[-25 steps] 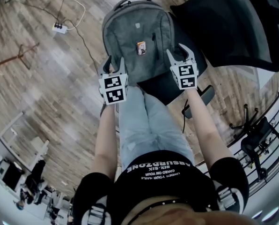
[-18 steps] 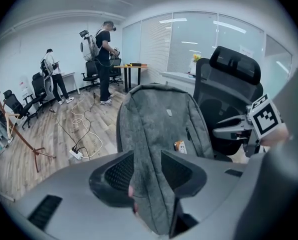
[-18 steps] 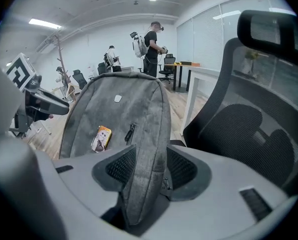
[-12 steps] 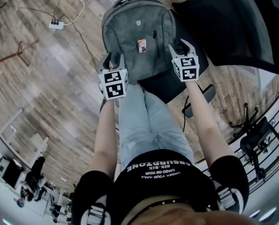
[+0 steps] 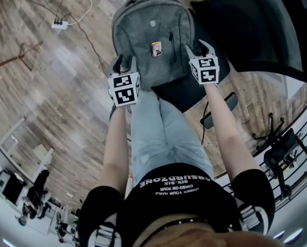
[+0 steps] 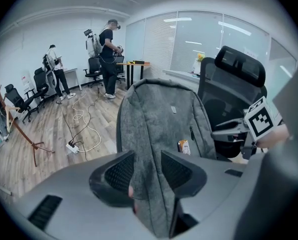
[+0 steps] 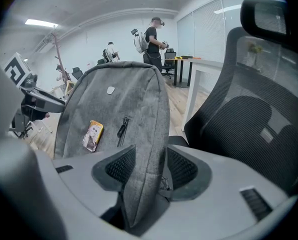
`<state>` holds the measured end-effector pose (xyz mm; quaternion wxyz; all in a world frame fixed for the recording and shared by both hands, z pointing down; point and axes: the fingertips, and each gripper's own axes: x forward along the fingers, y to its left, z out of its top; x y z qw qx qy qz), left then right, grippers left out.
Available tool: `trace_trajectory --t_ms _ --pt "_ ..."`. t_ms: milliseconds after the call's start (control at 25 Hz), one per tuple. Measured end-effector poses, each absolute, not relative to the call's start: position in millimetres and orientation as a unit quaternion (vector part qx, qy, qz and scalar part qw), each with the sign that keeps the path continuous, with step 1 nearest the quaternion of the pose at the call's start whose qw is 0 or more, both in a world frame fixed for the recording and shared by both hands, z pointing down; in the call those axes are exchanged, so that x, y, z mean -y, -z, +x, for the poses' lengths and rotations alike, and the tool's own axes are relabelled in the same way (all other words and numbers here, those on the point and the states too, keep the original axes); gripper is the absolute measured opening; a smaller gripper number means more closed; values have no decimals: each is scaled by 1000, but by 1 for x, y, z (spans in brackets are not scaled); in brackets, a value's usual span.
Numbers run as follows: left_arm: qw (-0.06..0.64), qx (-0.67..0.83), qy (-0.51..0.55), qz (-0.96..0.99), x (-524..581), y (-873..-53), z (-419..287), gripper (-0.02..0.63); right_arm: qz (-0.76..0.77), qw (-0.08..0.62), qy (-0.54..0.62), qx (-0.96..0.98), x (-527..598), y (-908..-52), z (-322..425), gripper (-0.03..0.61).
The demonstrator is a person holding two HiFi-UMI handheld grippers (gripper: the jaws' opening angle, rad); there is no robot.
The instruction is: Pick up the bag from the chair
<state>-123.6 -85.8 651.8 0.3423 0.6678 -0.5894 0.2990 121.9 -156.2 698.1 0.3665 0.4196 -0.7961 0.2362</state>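
Backpack (image 5: 152,35): soft fabric, likely saggy, moderately heavy; left gripper (image 5: 124,65) and right gripper (image 5: 199,49) each pinch one side edge, jaws nearly closed.

The grey backpack (image 5: 151,35) stands upright on the seat of the black office chair (image 5: 256,30), its zipped front facing near and its top handle far.
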Motion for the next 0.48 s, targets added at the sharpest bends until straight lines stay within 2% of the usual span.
trace_trajectory --t_ms 480 --pt "353 593 -293 662 90 -662 -129 160 411 391 -247 786 161 -722 122 204"
